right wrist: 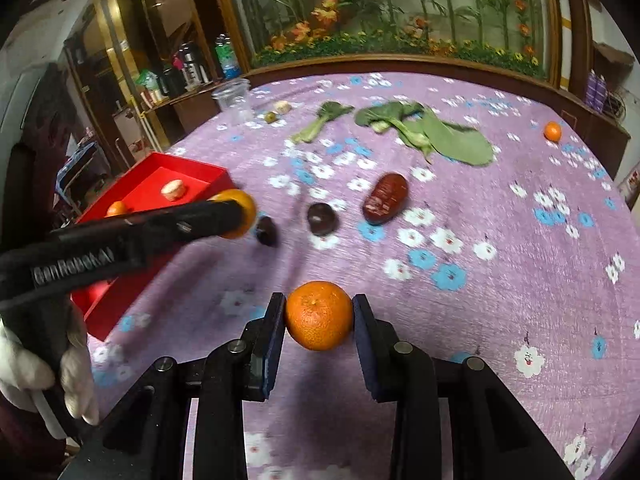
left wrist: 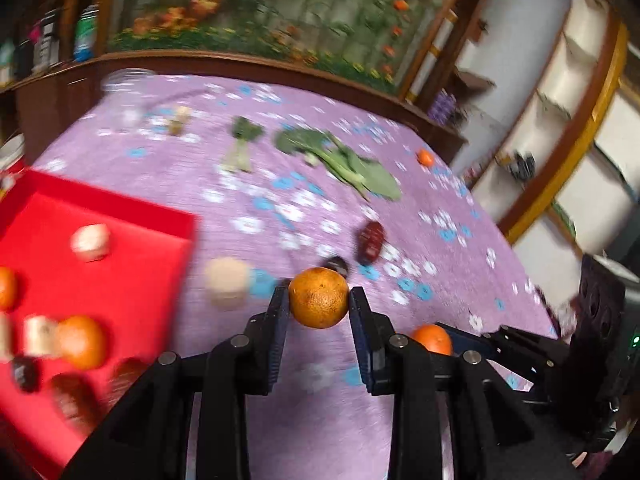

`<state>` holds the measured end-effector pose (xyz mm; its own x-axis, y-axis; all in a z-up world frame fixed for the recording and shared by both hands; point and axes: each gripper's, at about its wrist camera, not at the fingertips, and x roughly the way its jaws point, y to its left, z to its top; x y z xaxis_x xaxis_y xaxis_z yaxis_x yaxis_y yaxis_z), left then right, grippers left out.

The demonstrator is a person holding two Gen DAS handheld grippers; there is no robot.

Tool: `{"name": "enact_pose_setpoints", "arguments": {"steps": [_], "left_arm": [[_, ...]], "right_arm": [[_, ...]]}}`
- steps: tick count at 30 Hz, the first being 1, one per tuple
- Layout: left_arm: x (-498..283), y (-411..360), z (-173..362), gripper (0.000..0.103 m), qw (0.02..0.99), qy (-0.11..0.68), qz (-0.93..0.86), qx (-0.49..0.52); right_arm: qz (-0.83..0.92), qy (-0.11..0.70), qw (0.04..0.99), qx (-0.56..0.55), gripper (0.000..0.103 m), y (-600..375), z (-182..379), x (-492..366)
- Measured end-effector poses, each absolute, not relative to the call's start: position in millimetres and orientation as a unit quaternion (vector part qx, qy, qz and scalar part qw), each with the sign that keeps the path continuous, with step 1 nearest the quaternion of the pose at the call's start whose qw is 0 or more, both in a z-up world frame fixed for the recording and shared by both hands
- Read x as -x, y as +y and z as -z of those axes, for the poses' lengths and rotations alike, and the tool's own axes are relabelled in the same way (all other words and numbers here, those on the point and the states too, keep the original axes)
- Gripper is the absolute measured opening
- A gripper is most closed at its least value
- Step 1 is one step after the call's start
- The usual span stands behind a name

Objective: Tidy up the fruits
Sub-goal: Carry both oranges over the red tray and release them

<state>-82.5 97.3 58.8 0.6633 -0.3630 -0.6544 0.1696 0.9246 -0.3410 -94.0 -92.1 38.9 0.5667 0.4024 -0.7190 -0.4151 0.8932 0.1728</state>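
Orange mandarin (left wrist: 319, 298) clamped in left gripper (left wrist: 319, 300), just right of the red tray (left wrist: 120, 216), likely over the purple-clothed surface (left wrist: 280, 208). Right gripper (right wrist: 319, 316) grips a second mandarin (right wrist: 319, 315), farther from tray; left is nearer.
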Motion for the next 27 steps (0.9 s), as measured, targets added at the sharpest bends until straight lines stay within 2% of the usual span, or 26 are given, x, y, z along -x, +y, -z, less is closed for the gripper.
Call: {"name": "enact_pose_setpoints", "arguments": {"steps": [7,15,27], "left_arm": [[113.2,191.4,-74.7,0.029,0.922,0.339,0.047,0.183],[130.7,264.5,-61.0,0.03,0.918,0.329,-0.037,0.219],[148.3,307.4,-50.0,0.032,0.911,0.323,-0.065,0.248]], "right_arm": [[-0.278,0.395,0.875,0.026,0.037,-39.8,-58.3,101.1],[-0.322,0.395,0.859,0.054,0.037,48.3,-62.6,87.3],[-0.313,0.416,0.849,0.084,0.037,124.2,-34.0,49.7]]}}
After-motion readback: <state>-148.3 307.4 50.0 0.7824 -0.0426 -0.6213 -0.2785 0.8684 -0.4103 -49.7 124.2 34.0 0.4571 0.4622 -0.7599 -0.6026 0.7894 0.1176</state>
